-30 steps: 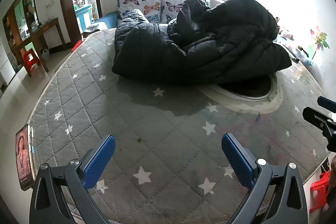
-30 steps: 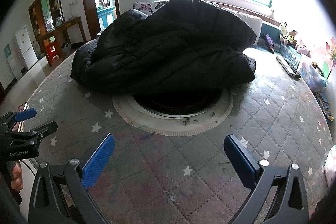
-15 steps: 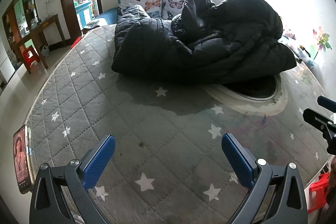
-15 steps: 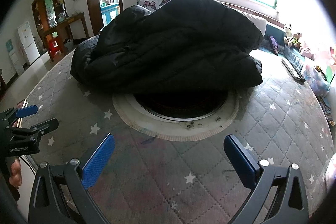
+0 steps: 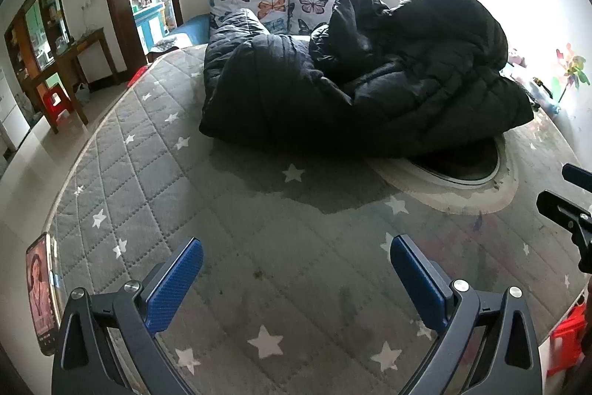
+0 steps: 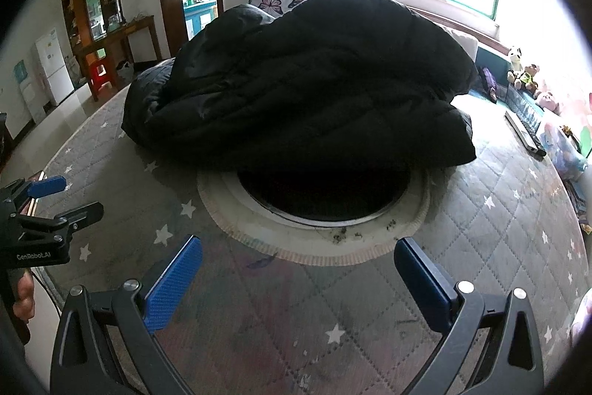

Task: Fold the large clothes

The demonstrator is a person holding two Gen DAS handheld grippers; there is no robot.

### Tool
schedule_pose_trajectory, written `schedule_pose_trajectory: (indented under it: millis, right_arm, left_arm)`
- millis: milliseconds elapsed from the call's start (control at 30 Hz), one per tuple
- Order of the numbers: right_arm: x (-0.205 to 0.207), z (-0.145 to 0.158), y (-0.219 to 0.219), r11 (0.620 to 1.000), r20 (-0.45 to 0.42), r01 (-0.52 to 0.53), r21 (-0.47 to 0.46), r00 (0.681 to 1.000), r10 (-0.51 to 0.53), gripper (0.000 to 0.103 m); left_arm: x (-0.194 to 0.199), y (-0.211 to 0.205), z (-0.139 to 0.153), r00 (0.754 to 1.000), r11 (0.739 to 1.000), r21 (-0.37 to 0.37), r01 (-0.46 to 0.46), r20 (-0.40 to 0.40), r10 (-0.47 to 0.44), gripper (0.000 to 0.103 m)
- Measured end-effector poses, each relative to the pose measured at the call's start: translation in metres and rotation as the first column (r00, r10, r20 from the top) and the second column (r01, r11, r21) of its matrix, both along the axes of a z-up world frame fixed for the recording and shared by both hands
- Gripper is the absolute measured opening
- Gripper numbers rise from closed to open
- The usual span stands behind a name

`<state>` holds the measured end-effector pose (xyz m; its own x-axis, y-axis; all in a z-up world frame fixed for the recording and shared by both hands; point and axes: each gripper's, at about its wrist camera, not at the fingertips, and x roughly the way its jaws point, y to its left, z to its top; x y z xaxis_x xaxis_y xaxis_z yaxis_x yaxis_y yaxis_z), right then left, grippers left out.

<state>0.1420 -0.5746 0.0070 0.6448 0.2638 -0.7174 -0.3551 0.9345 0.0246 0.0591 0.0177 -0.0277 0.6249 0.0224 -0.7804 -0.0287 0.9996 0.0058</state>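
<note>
A large black quilted down coat [image 5: 355,80] lies bunched in a heap on the grey star-patterned mattress [image 5: 185,195]. It also fills the middle of the right wrist view [image 6: 314,80]. My left gripper [image 5: 296,276] is open and empty, low over the mattress, well short of the coat. My right gripper [image 6: 298,278] is open and empty, in front of the coat's near edge. Each gripper shows at the side of the other's view: the right one [image 5: 569,210] and the left one [image 6: 48,210].
A round white-rimmed dark mat [image 6: 314,224] lies partly under the coat. A phone [image 5: 39,291] rests at the mattress's left edge. Butterfly pillows [image 5: 273,2] stand behind the coat. Soft toys [image 6: 521,69] and a long flat item [image 6: 525,132] lie at the right.
Both grippers have moved forward toward the coat, which now looks larger and nearer. Both stay open and empty. The coat has not moved.
</note>
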Motion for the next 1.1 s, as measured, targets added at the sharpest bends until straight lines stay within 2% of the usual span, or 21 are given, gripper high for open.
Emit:
schedule_pose_trajectory:
  millis: [300,533,733,900,1100]
  right_arm:
    - [0.013,0.004,0.005,0.999,0.007,-0.034,-0.028,0.999,0.034,0.103]
    - [0.029,0.014,0.009,0.995,0.026,-0.082,-0.050,0.996,0.083,0.103]
    - [0.054,0.040,0.006,0.992,0.085,-0.097,-0.084,0.991,0.104,0.103]
    - [0.082,0.073,0.007,0.985,0.168,-0.101,-0.140,0.978,0.124,0.103]
    - [0.121,0.093,0.019,0.966,0.227,-0.120,-0.229,0.958,0.173,0.103]
  left_arm:
    - [0.015,0.006,0.006,1.000,1.000,0.000,0.011,0.007,-0.011,0.103]
    - [0.036,0.011,0.024,0.998,0.999,0.021,0.044,0.036,-0.045,0.103]
    - [0.070,0.019,0.047,0.995,0.996,-0.004,0.084,0.062,-0.083,0.103]
    - [0.106,0.017,0.066,0.985,0.990,0.012,0.141,0.095,-0.142,0.103]
    - [0.161,0.010,0.074,0.973,0.975,-0.020,0.220,0.077,-0.218,0.103]
